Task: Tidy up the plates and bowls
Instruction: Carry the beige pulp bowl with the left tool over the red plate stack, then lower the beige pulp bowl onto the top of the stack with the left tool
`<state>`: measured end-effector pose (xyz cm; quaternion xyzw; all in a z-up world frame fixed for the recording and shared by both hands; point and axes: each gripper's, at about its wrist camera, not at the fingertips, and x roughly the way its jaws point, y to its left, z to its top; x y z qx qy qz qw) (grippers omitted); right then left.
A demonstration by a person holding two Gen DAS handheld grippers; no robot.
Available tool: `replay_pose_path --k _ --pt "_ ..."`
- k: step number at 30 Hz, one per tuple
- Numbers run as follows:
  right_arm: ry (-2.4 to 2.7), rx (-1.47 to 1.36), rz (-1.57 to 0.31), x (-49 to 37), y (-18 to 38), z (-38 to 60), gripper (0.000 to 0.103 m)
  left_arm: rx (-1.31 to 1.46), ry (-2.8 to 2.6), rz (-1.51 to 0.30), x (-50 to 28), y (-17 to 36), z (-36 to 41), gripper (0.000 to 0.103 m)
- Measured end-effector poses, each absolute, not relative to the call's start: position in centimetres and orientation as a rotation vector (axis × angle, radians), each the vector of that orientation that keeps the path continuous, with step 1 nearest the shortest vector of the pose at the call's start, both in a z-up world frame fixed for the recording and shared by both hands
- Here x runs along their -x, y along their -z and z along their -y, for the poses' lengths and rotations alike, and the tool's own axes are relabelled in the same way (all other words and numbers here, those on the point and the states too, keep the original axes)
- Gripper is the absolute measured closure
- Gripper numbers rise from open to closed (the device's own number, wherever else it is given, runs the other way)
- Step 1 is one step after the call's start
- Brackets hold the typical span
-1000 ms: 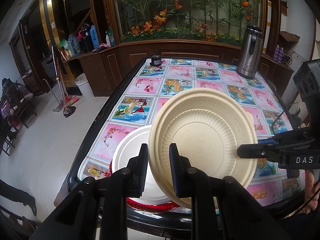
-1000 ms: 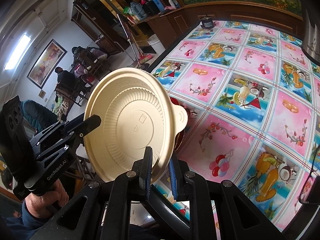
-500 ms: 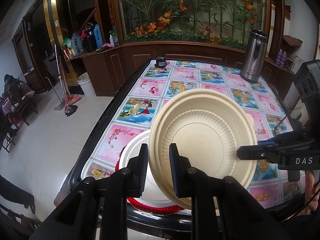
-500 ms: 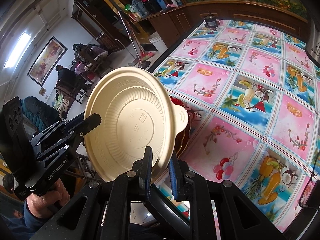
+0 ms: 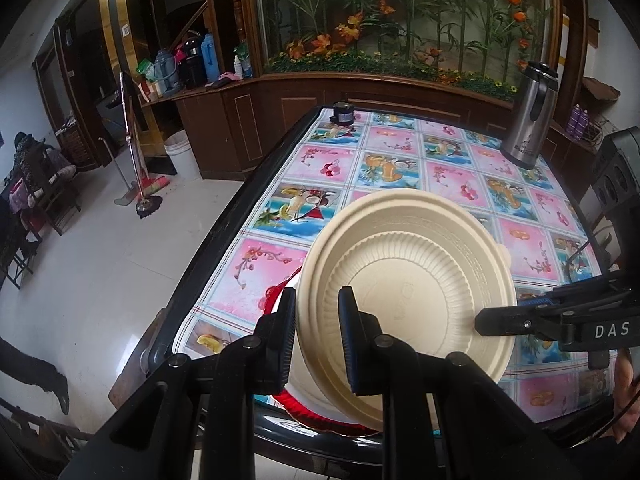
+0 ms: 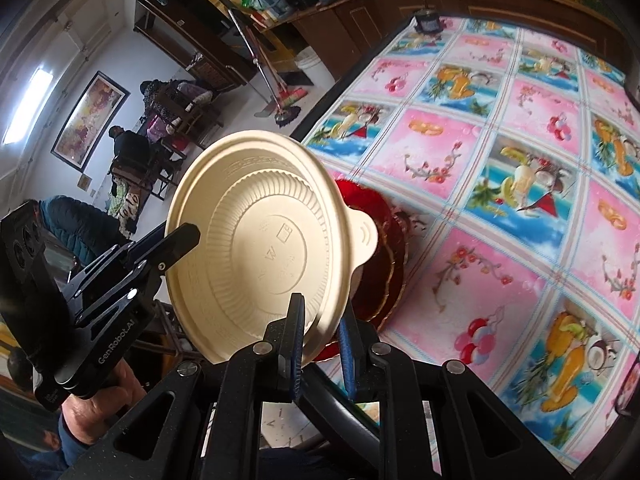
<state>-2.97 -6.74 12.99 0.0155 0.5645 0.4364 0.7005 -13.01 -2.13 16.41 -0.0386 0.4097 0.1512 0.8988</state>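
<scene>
Left gripper (image 5: 316, 336), black two-finger hand-held tool, jaws clamped on the near rim of a cream-coloured round ribbed plastic bowl (image 5: 408, 288) with a small tab handle; the bowl is held off the table, tilted, its underside facing the cameras. Right gripper (image 6: 320, 340), same build, jaws likewise closed on the bowl's rim, at the edge opposite the left gripper's hold; in the left wrist view its fingers reach in from the right to the bowl's right rim, and in the right wrist view the left gripper reaches in from the left. Directly behind and below the bowl, just beyond both grippers' fingertips, a red scalloped plate (image 6: 384, 256) with a gilt edge lies near the table's front-left corner; a white dish (image 5: 296, 364) rests on it, mostly hidden by the bowl. Table (image 5: 400, 160) covered with a pink-and-blue patterned oilcloth of fruit squares. Far ahead of the grippers, a steel thermos jug (image 5: 528, 116) stands at the table's far right, a small dark object (image 5: 342, 114) at its far left edge. A hand (image 6: 100, 404) grips the left tool's handle
</scene>
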Motion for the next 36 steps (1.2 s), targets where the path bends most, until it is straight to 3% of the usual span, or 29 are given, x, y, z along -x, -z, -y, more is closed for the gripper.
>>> replay_pose_path --k 36 --pt "-0.915 -0.013 -1.404 1.9 -8.3 2.2 0.082 0.127 -0.274 -0.960 10.8 -11.4 -2.1 0.083"
